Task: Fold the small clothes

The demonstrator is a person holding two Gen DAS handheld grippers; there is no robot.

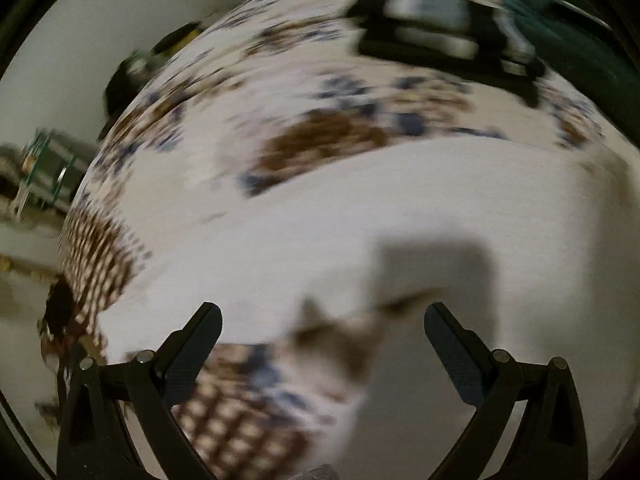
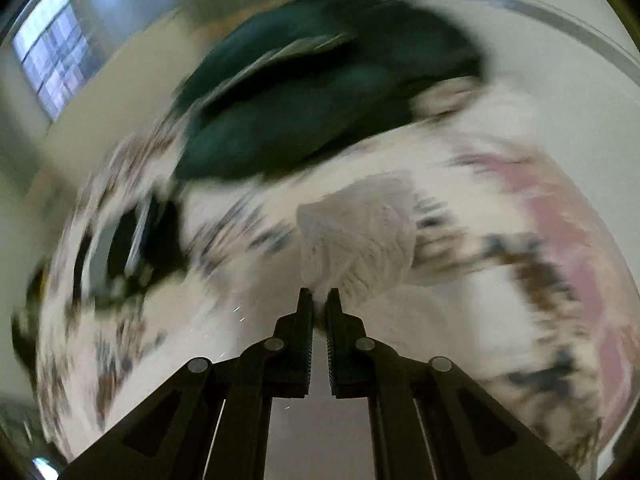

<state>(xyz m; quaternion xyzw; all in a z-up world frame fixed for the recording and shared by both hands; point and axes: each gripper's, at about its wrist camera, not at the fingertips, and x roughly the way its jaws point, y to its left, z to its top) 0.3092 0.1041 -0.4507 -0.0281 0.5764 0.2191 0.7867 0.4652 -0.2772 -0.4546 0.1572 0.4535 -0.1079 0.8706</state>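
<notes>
A white cloth (image 2: 356, 236) is pinched by the right gripper (image 2: 320, 300) above the patterned sheet (image 2: 120, 328) (blurred). The left gripper (image 1: 322, 320) is spread, nothing held, over white fabric (image 1: 360, 208).

In my left wrist view, the white garment (image 1: 400, 208) is lying on the patterned cloth (image 1: 280, 80) and taking up the near and middle ground, with my left gripper (image 1: 322, 320) hanging over its near edge. The other gripper (image 1: 444, 36) is sitting far and to the right, and a dark garment (image 1: 580, 40) is lying further right again. In my right wrist view, my right gripper (image 2: 319, 300) is pinching a knit piece (image 2: 360, 232) just beyond its tips, the dark pile (image 2: 320, 92) is lying behind that, and a black device (image 2: 128, 248) is sitting to the left (too blurred to tell more).
</notes>
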